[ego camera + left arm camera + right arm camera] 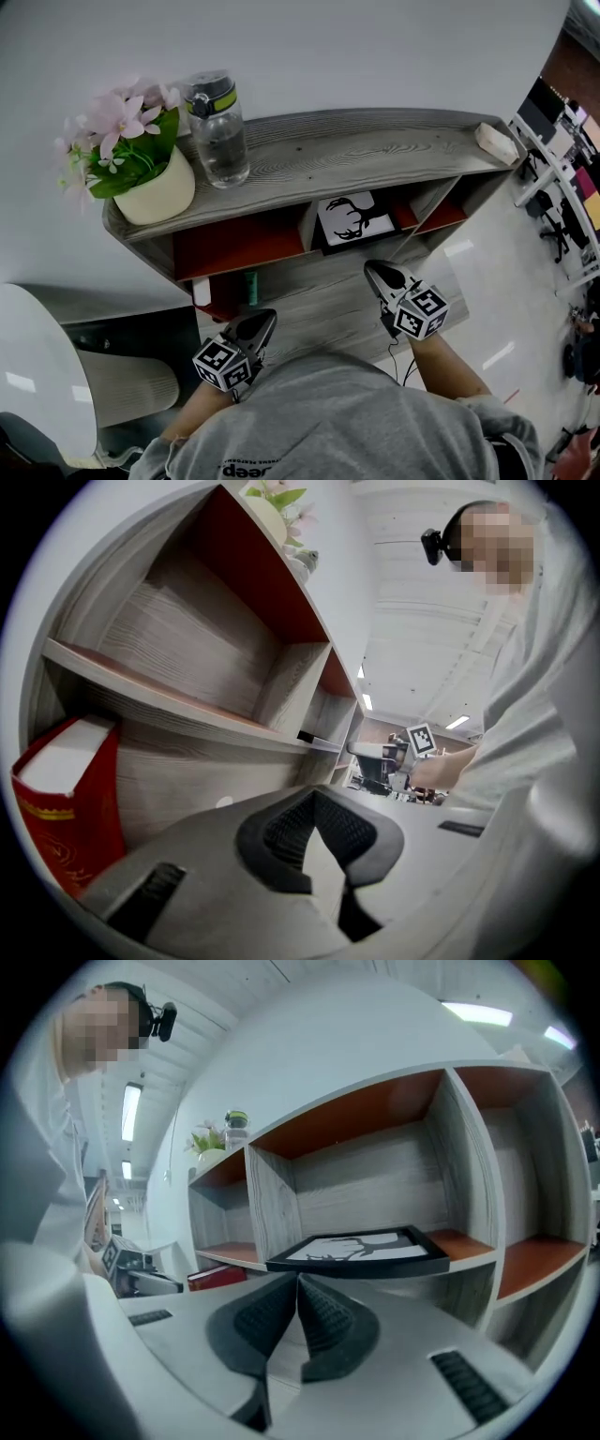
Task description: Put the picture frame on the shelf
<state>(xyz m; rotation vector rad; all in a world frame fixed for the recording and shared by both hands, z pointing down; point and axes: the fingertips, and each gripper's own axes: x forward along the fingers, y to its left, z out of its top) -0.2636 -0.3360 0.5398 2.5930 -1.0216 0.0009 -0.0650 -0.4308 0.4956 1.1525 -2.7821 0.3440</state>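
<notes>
The black picture frame (352,218) with a deer silhouette lies flat on the middle board of the grey wooden shelf (375,150), its front edge jutting slightly past the board. In the right gripper view the frame (361,1251) sits just beyond my right gripper (298,1281), whose pads meet with nothing between them. From above, the right gripper (375,270) stands a short way in front of the frame, apart from it. My left gripper (265,319) hovers lower left, facing the bottom-left compartment, jaws together and empty (314,794).
A potted pink flower (155,187) and a water bottle (218,131) stand on the shelf top, with a small pale block (497,141) at its right end. A red book (66,808) leans in the lower left compartment. A white round table (37,366) is at the left.
</notes>
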